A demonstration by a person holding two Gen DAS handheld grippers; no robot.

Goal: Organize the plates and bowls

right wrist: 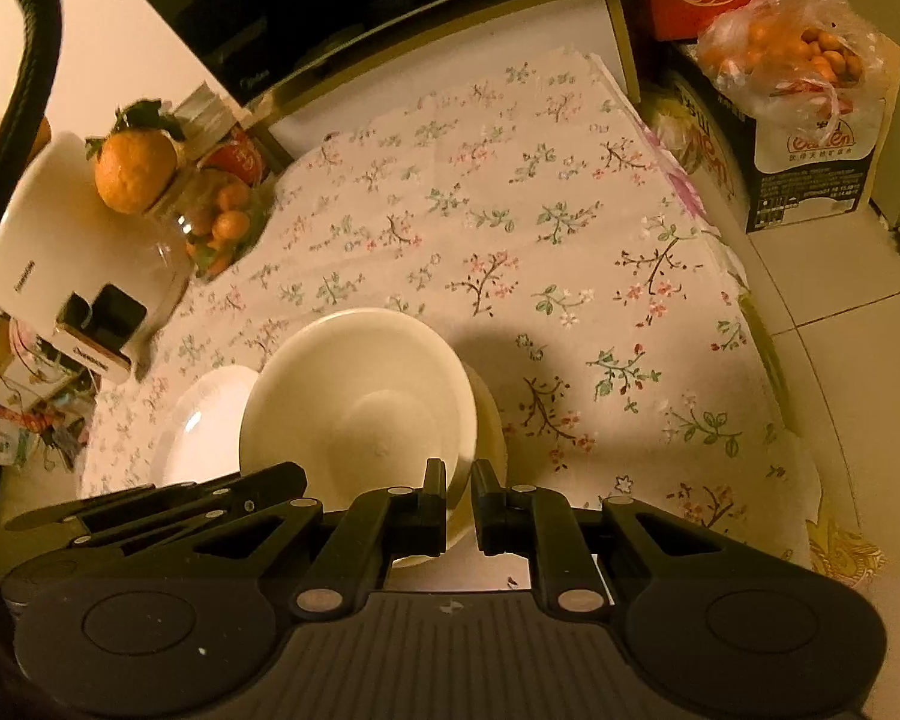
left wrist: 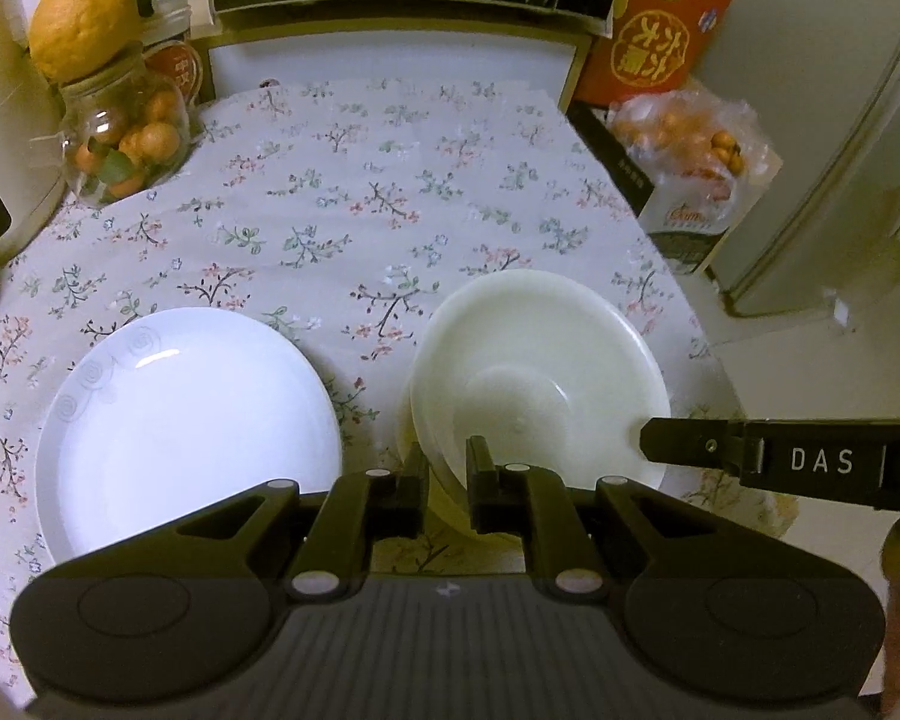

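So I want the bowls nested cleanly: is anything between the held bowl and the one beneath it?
Nothing visible: the upper bowl, gripped at its rim by both grippers, sits tilted directly over the lower bowl.

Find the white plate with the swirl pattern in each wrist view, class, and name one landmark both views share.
Left wrist: white plate, lower left, beside the bowl.
Right wrist: white plate, left of centre, partly behind the bowl.
Shared landmark: glass jar of oranges.
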